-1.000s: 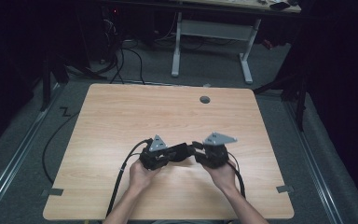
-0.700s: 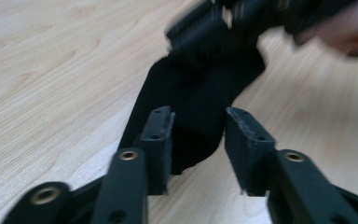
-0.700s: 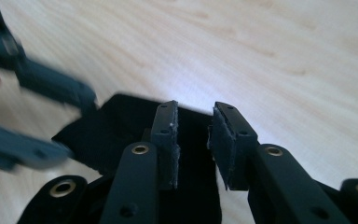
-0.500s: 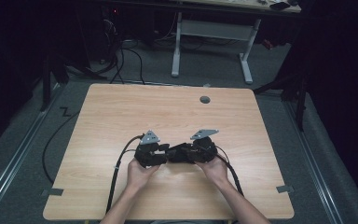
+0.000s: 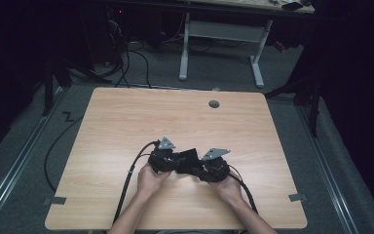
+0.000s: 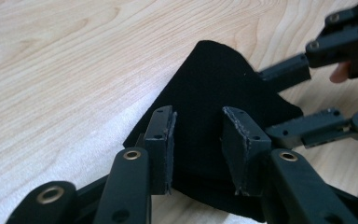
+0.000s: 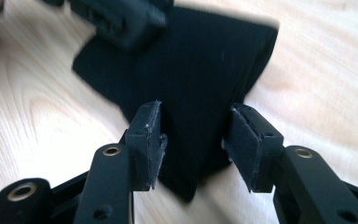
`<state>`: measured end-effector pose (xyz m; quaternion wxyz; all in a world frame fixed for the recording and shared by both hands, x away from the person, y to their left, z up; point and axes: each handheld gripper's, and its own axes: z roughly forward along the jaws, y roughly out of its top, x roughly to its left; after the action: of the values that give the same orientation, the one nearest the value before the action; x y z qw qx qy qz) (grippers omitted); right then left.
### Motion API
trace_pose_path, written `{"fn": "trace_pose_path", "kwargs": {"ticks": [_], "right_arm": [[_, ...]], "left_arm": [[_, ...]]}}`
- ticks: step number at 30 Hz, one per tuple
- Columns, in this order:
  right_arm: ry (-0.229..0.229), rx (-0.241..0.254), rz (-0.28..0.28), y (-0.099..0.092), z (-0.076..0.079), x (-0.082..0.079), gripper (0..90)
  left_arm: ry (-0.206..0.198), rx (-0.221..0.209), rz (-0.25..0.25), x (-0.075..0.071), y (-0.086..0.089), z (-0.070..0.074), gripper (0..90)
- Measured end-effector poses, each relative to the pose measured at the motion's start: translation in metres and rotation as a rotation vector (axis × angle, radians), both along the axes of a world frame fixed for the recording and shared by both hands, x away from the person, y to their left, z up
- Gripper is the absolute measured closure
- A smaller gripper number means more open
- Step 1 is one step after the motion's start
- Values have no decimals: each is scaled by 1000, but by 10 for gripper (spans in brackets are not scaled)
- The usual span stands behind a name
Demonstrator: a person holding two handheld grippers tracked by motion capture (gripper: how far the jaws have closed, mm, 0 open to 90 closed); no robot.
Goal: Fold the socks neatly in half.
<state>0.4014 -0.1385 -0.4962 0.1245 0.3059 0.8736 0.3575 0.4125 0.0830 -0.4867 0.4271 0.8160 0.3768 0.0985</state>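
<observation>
both grippers, left gripper and right gripper, gape loose over the black cloth, better pinch the edges squarely.

Wooden table, grey grommet

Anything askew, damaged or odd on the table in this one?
Nothing stands out. A black cloth lies slightly rumpled on the wooden table between the left hand-held gripper and the right hand-held gripper, both with jaws apart around it. No tears or spills.
</observation>
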Motion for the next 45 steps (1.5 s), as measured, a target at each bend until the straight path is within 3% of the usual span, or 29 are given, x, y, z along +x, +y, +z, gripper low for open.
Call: {"fn": "trace_pose_path", "kwargs": {"ticks": [4,9,13,15,19,24,29,32,35,37,40,42,45], "right_arm": [[-11,0,-2,-4,-1,-4,546],[-8,13,-11,-5,0,-4,548],[-6,21,-7,-3,-1,-3,571],[-4,27,-8,-2,-2,-3,577],[-8,38,-33,-1,-2,1,576],[-29,68,-78,-4,0,3,535],[-60,139,-109,-19,14,-1,508],[-92,186,-141,-36,23,-4,508],[-107,180,-192,-53,21,-2,514],[-86,178,-249,-69,15,0,515],[-87,179,-298,-85,11,-2,517],[-89,180,-303,-89,11,-2,517],[-91,179,-347,-105,12,-2,514]], "left_arm": [[-14,33,3,2,-3,4,636],[-86,38,10,-17,-6,17,533],[-43,98,20,-12,-7,5,524],[-24,79,32,-6,-6,0,525],[-16,83,41,4,-6,-1,527],[-55,27,76,0,2,8,448],[-103,-44,141,-15,27,20,409],[-125,-53,199,-25,49,23,399],[-125,-64,293,-34,79,17,398],[-112,-84,338,-38,95,13,393],[-109,-89,389,-44,114,11,390],[-105,-85,406,-46,121,10,385],[-99,-59,462,-50,139,6,378]]}}
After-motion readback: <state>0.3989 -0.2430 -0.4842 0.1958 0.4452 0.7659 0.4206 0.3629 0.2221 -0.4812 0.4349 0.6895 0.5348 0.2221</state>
